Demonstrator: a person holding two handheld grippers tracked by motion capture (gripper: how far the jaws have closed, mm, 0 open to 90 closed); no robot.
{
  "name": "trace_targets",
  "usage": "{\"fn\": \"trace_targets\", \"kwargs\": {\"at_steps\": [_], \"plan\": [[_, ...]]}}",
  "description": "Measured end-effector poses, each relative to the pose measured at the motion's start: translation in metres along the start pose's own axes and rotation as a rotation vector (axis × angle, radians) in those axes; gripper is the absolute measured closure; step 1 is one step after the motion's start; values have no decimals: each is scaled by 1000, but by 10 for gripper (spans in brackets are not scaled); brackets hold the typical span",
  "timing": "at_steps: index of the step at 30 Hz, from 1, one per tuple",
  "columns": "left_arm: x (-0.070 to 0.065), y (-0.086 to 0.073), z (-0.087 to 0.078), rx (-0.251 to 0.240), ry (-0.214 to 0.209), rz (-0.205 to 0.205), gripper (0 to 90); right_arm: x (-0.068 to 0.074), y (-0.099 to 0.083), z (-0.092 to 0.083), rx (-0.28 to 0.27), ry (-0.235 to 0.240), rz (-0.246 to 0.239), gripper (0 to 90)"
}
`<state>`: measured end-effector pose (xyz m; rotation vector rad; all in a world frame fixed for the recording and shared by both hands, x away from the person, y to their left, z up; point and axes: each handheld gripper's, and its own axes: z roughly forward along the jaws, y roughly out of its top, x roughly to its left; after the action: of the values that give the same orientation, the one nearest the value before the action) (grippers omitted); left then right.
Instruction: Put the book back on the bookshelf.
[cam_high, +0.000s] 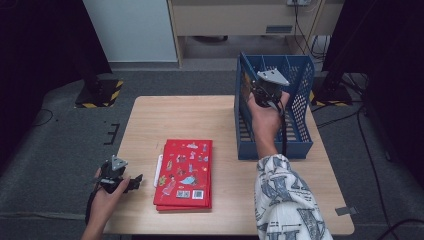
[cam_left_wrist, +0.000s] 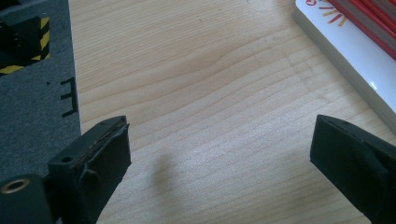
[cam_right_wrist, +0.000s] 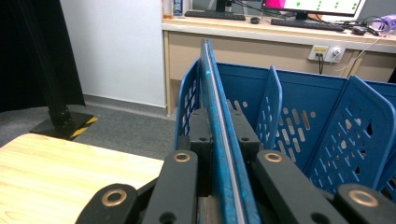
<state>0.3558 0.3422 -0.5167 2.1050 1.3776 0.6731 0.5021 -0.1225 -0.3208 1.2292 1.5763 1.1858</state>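
My right gripper (cam_high: 257, 94) is shut on a thin blue book (cam_right_wrist: 215, 93) that stands on edge, its spine running away between the jaws. In the right gripper view the gripper (cam_right_wrist: 219, 135) holds it at the left-hand slot of a blue file rack (cam_right_wrist: 299, 121). From above, the rack (cam_high: 300, 137) stands at the table's right side, with my hand over its left compartment. A stack of red picture books (cam_high: 185, 172) lies flat at the table's front middle. My left gripper (cam_high: 134, 182) rests open at the front left, jaws toward the stack. Its view shows my left gripper (cam_left_wrist: 219, 154) open over bare wood, the book stack (cam_left_wrist: 355, 51) at upper right.
The wooden table (cam_high: 200, 115) has free room behind the red stack and left of the rack. Its left edge (cam_left_wrist: 74, 93) lies close to my left gripper, with grey floor beyond. A desk with monitors (cam_right_wrist: 280, 28) stands behind the rack.
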Motion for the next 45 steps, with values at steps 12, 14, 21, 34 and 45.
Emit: {"fn": "trace_targets", "kwargs": {"at_steps": [12,14,21,34,45], "plan": [[-1,1,0,-3,-3,6,43,-1,0,4,-22,-36,11,829],[-1,1,0,-2,-3,6,43,-1,1,5,-26,-36,8,830],[-1,1,0,-1,-3,9,42,0,-2,8,-35,-40,9,828],[-2,2,0,-1,-4,13,42,14,-7,4,-31,-20,1,776],[-3,2,1,0,-2,21,43,11,-11,-7,1,23,-8,563]]}}
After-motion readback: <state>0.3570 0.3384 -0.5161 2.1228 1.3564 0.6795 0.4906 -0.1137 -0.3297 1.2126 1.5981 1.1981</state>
